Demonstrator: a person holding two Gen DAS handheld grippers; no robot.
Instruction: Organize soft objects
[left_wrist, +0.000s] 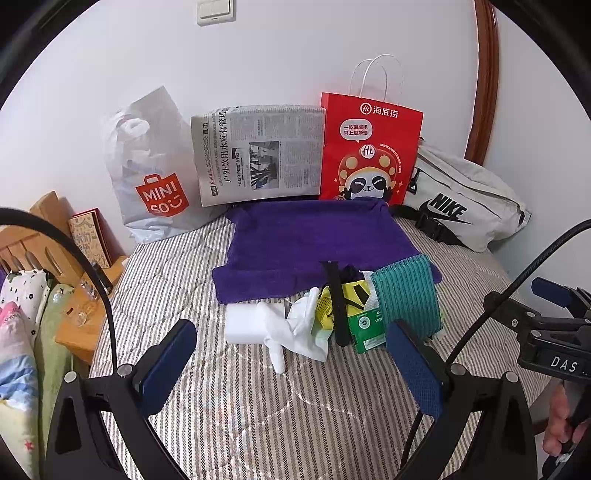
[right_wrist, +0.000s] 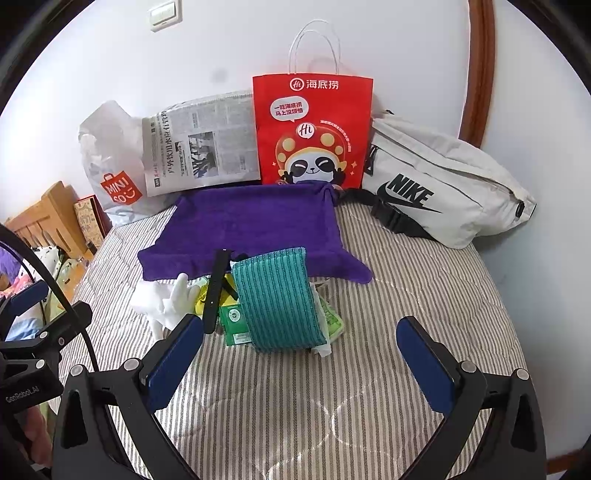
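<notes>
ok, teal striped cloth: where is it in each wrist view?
Left wrist: teal striped cloth sits right of centre, at the pile's right end, just beyond the left gripper's right finger.
Right wrist: it lies near centre, ahead of the open right gripper.
Shared landmark: red paper bag against the wall, behind the purple towel.

A purple terry towel (right_wrist: 255, 225) is spread flat on the striped bedcover. At its near edge are heaped a teal ribbed cloth (right_wrist: 277, 299), a white fabric glove (right_wrist: 166, 302), a black strap (right_wrist: 216, 288) and a green packet (right_wrist: 234, 323).
</notes>
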